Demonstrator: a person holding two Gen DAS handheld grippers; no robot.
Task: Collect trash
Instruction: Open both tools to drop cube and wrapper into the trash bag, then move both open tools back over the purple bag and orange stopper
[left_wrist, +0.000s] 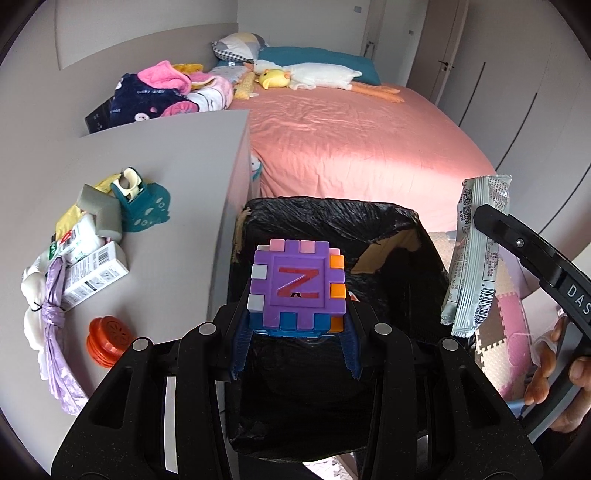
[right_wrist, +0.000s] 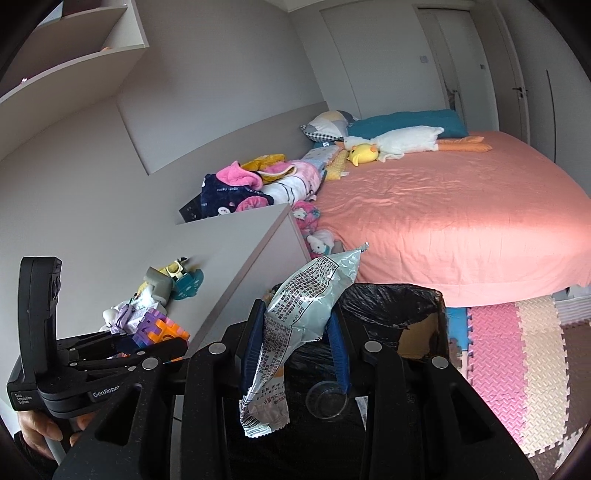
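A purple foam block cube with a red Z on top is clamped between the blue fingers of the left gripper, held right over the black-lined trash box; a silvery snack wrapper is pinched in the right gripper, also held above the box's open mouth, crumpled and hanging down past the fingers; a clear plastic cup can be made out inside the bin. The box is parked between the grey desk and the pink bed; more clutter is left on the desk – an orange lid, a small white carton, a teal tape dispenser.
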